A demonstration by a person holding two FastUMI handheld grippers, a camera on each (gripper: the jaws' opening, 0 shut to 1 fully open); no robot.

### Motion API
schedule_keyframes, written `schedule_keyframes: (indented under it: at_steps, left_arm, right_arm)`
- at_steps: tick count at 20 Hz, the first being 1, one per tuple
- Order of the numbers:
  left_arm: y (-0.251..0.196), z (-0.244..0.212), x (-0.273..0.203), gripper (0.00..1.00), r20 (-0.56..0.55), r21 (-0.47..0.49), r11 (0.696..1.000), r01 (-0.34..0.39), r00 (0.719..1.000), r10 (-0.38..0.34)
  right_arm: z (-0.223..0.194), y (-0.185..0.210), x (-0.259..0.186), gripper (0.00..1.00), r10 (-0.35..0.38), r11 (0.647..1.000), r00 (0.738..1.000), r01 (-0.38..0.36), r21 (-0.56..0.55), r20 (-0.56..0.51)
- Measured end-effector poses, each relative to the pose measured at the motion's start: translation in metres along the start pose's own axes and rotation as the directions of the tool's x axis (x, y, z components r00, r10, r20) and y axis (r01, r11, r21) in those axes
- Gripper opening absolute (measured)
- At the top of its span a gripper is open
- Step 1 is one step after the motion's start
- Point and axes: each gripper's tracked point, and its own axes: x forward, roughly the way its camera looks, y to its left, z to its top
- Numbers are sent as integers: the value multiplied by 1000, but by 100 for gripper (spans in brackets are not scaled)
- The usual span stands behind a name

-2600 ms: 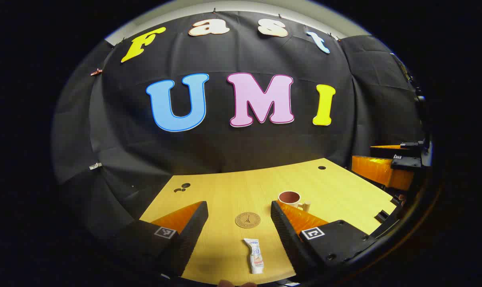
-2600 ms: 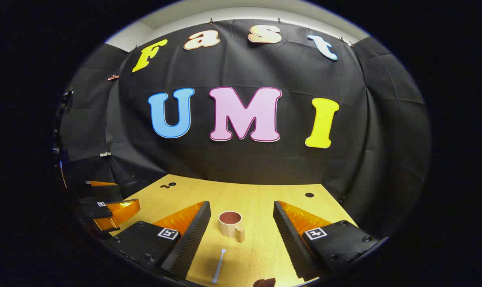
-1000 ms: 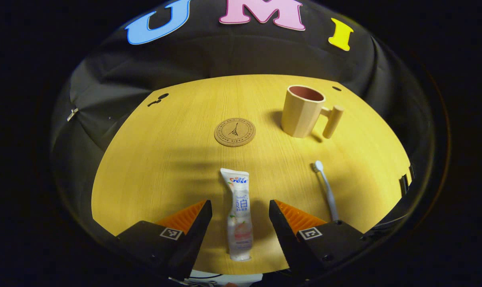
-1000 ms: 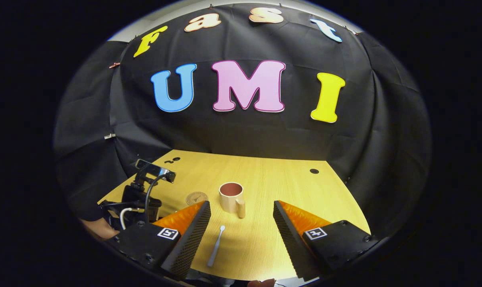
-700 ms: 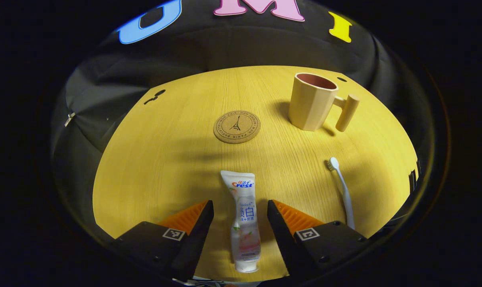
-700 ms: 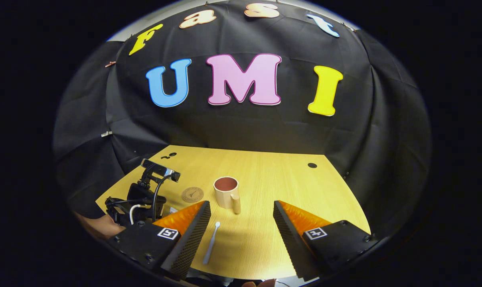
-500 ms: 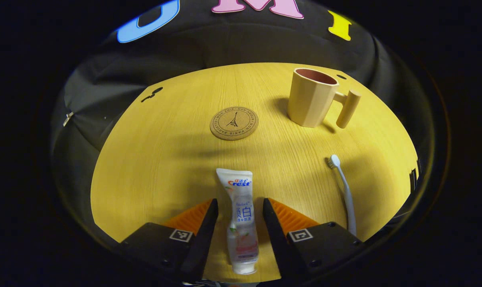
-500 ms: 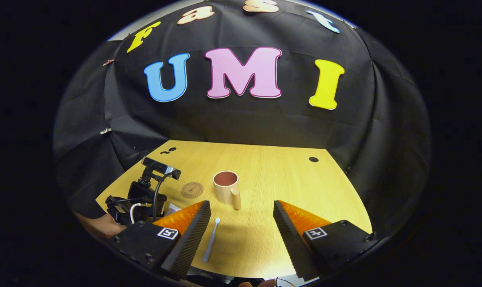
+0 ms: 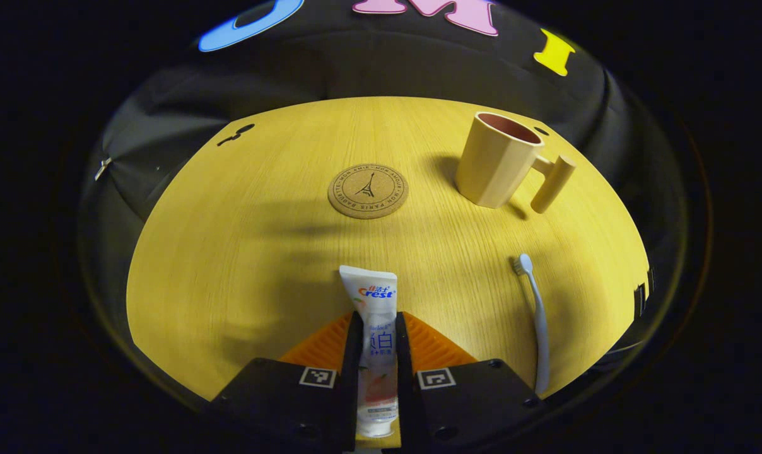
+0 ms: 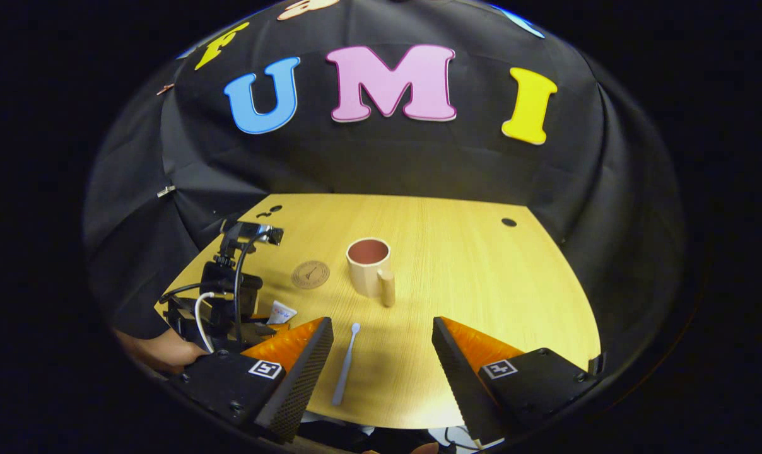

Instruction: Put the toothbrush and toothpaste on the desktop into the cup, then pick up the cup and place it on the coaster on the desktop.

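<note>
A: Wood-grain desktop (image 9: pixel 242 252), beige cup (image 9: pixel 498 161) upright at the back, cork coaster (image 9: pixel 368 190) left of it, apart.

B: Left gripper (image 9: pixel 377 343)?

A: Nearly closed, both fingers pressing the toothpaste (image 9: pixel 376 328) tube's sides; tube lies flat on the desk.

B: Right gripper (image 10: pixel 381 353)?

A: Spread wide, holding nothing, above the toothbrush (image 10: pixel 345 364), which lies on the desk, near the cup.

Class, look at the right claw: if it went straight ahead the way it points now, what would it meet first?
Probably the toothbrush, lying on the desktop between the open right claw fingers; depth is unclear.
</note>
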Motion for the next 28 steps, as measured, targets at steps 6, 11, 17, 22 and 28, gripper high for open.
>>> schedule_keyframes:
  at_steps: [6,11,17,22,28]
  left_arm:
    - [-4,8,-26,19,27,-23,990,141,990,-141]
    - [16,24,-71,18,107,-24,987,157,982,-153]
    - [39,13,-113,18,132,-79,982,172,978,-161]
    - [56,-9,-123,19,117,-98,984,151,983,-140]
    - [66,-29,-126,14,96,-121,984,129,988,-118]
  right_arm:
    - [-46,19,32,93,2,999,990,3,33,-141]
    - [-75,39,62,92,11,1000,978,-6,22,-210]
    - [-98,52,96,88,-8,1000,960,13,16,-280]
    - [-116,55,116,75,-41,998,942,52,24,-334]
    - [-129,56,128,57,-56,997,919,69,19,-390]
